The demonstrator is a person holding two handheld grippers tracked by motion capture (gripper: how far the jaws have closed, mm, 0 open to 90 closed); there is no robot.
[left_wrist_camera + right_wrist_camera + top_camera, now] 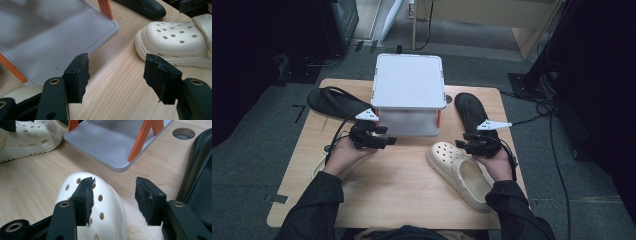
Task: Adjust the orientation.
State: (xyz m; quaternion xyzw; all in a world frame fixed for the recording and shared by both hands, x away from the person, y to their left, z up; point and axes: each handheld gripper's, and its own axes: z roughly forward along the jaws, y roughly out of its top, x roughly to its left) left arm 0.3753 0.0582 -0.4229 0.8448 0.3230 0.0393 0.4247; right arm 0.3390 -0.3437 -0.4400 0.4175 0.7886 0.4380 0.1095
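Judged light, springy foam, slightly slick; best gripped across the toe wall or the heel strap. Showed cream clog [460, 172], perforated toe, lying just right of and in front of the grey rack [408, 95] on the counter [402, 195]. Held right tool [113, 200] wide open over that toe, empty. Held left tool [120, 78] wide open, empty, beside the rack's front.

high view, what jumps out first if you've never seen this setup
A grey two-tier rack with orange legs stands at the far middle of the wooden table. A cream clog lies at the right near the open right hand-held gripper, and black flip-flops flank the rack.
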